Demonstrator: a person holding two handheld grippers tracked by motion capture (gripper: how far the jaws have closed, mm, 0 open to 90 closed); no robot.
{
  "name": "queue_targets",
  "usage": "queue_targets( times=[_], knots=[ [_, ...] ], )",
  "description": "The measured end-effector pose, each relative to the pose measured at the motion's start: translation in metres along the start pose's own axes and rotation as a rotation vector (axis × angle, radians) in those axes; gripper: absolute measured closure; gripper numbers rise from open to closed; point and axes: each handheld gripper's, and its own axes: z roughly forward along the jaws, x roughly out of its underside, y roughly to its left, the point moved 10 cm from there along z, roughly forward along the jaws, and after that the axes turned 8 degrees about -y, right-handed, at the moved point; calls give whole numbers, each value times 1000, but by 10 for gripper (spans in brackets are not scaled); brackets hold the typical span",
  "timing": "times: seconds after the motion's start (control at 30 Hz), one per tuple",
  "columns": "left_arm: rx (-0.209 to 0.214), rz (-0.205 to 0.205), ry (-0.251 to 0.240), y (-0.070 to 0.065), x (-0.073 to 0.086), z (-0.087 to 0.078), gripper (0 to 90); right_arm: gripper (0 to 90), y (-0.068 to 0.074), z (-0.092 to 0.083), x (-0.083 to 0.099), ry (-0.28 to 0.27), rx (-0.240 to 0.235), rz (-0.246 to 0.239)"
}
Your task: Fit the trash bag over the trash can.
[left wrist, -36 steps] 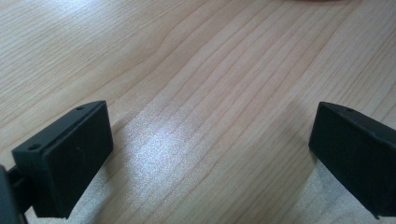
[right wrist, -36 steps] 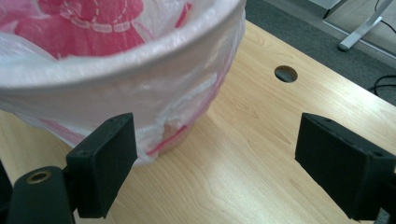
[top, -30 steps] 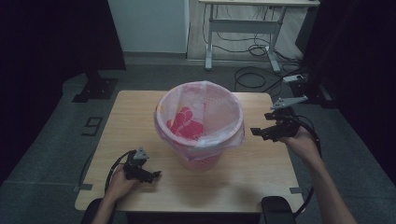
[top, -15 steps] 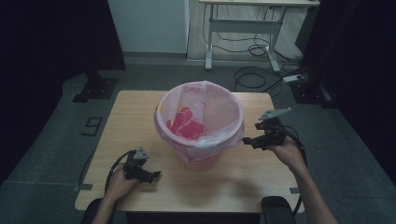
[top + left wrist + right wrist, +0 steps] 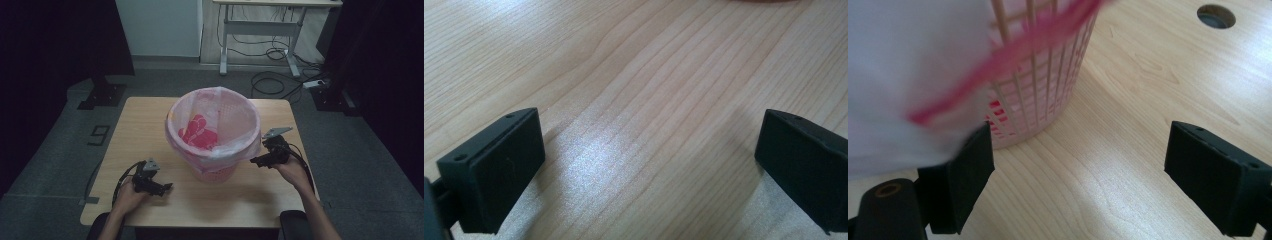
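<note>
**On the worktop: two spread hand-held grippers flank a lined basket**

Nearest the front edge of the worktop [image 5: 150, 125], toward its left corner, the left hand-held gripper [image 5: 159, 188] lies low over the wood, held in the person's left hand [image 5: 131, 195]. Its cable loops back toward the front edge. From the left gripper view the two black jaws stand wide apart with bare wood grain between them, and nothing is caught in the gap.

Farther in, near the right edge, the right hand-held gripper [image 5: 256, 161] sits in the person's right hand [image 5: 292, 172], with its grey three-cornered plate tilted on top. Its jaws point at the lower right side of the basket [image 5: 220, 172]. In the right gripper view the jaws are spread wide over the worktop; the left one is just beside the basket's latticed pink wall and under the hanging fold of the bag, though contact cannot be made out, and the right one stands clear over open wood. They pinch nothing.

At the middle of the worktop stands the basket, upright, lined with a pale translucent bag [image 5: 235, 125] whose rim is folded down over the outside. Something red [image 5: 197, 132] lies inside, against the left wall.

Beyond the far right corner of the worktop, cables [image 5: 270, 82] lie on the grey floor beneath a white desk frame [image 5: 260, 25].
</note>
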Motion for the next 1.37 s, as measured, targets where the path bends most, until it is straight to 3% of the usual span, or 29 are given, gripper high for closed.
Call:
queue_targets(
  times=[0.5,0.73,0.83,0.97,1.0,1.13,1.37],
  knots=[
    [1,6,4,0,0,0,0,97,5,41,46,52,0,34],
    [0,4,4,0,0,0,0,96,4,54,68,48,5,28],
    [0,4,4,0,0,0,0,96,6,58,74,30,-5,48],
    [1,5,4,0,0,0,0,34,7,64,83,48,-1,34],
    [2,4,4,0,0,0,0,12,7,65,84,38,10,13],
    [2,5,3,0,0,0,0,0,7,66,86,-11,15,10],
    [5,7,3,0,0,0,0,0,7,66,86,-11,19,12]
  ],
)
